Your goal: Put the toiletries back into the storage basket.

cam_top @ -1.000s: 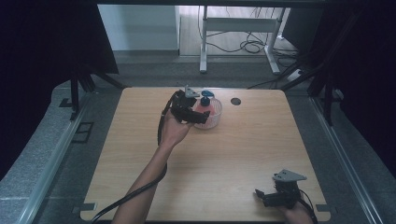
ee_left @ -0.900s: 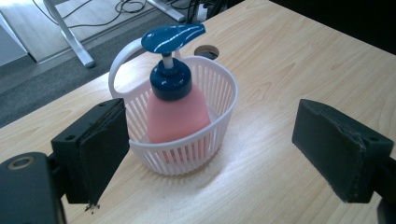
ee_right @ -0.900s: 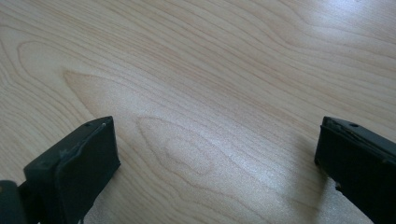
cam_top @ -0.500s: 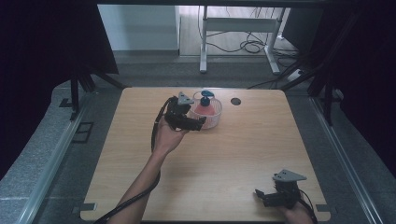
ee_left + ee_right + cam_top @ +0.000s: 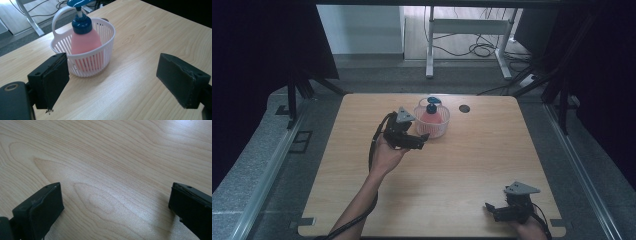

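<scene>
Note that your left gripper (image 5: 421, 141) hovers just short of the white slatted plastic basket (image 5: 86, 56), jaws spread wide and empty. Inside it stands 1 pink pump bottle (image 5: 85, 41) with a dark blue collar, upright, near the far edge of the pale wood-grain table (image 5: 462, 170). Your right gripper (image 5: 492, 211) rests at the near right corner, its 2 jaws likewise wide apart.
</scene>
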Tool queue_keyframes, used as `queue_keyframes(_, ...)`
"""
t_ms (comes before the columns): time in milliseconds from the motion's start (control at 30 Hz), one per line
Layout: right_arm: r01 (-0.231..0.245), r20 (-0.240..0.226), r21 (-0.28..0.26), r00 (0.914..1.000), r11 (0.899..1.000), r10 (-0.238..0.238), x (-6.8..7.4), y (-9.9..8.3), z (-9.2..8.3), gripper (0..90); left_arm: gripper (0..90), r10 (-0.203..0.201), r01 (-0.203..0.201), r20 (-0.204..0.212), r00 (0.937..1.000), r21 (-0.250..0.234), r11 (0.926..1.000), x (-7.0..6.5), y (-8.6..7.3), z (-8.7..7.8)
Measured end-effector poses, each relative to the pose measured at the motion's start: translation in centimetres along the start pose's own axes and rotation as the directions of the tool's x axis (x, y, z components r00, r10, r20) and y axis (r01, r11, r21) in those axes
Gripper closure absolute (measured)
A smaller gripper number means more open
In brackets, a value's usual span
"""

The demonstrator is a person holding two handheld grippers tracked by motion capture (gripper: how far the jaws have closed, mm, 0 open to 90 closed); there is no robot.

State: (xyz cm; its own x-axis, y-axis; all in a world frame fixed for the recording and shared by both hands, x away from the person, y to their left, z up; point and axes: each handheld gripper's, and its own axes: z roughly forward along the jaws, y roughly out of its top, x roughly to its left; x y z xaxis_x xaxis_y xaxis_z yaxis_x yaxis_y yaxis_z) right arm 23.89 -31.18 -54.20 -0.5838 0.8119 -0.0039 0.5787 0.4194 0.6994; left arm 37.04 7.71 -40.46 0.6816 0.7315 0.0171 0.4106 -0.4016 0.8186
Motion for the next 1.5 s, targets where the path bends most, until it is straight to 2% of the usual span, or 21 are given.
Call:
queue_keyframes(167, -0.001, 0.0, 0.0, 1.0, 1.0, 0.001, 0.0, 0.0, 0.0, 0.0, 10.7, -0.004, 0.004, 0.022, 0.9997, -0.018, 0.9998, -0.2, -1.1, -0.5)
queue_keyframes(433, -0.002, 0.001, 0.0, 1.0, 1.0, 0.002, 0.0, 0.0, 0.0, 0.0, 10.7, 0.0, 0.001, 0.013, 0.9999, -0.012, 0.9999, -0.6, -2.8, -1.2)
queue_keyframes(600, -0.003, 0.002, 0.0, 1.0, 1.0, 0.003, 0.1, 0.0, 0.0, 0.0, 10.7, -0.008, 0.008, 0.028, 0.9996, -0.018, 0.9998, -0.8, -3.9, -1.8)
queue_keyframes(1000, -0.004, 0.002, 0.001, 1.0, 1.0, 0.004, 0.1, 0.0, 0.0, 0.0, 10.7, -0.002, 0.002, 0.016, 0.9999, -0.004, 1.0, -1.2, -6.6, -3.6)
queue_keyframes(1300, -0.003, 0.002, -0.001, 1.0, 1.0, 0.003, 0.1, 0.0, 0.0, 0.0, 10.7, -0.038, 0.038, 0.028, 0.9989, -0.002, 0.9993, -1.5, -9.1, -4.3)
queue_keyframes(1500, -0.007, 0.002, -0.002, 1.0, 1.0, 0.007, 0.2, 0.0, 0.0, 0.0, 10.7, -0.059, 0.059, 0.021, 0.998, 0.011, 0.9982, -1.6, -11.0, -4.8)
